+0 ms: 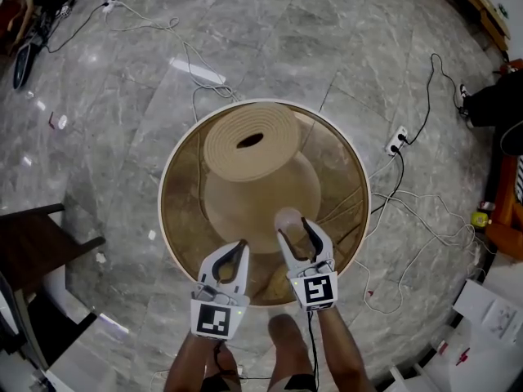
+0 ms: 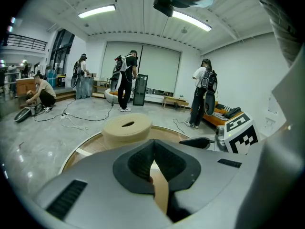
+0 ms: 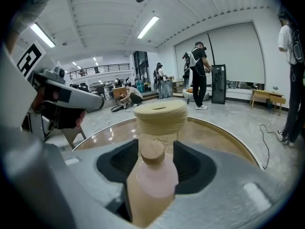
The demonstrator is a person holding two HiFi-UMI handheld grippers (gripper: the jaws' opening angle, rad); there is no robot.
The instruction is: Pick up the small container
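grasp step: my right gripper (image 1: 294,227) holds its jaws wide around the small pale-pink, tan-capped container (image 3: 151,175), not gripping; left gripper (image 1: 238,248) jaws together, empty. next i'd squeeze squarely.

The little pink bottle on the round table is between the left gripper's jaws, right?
No. The little pink bottle on the round table is between the jaws of the right gripper, not the left gripper. The right gripper view shows it.

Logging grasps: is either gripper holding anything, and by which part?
Nothing held. The small container stands between the right gripper's open jaws; left gripper shut, empty.
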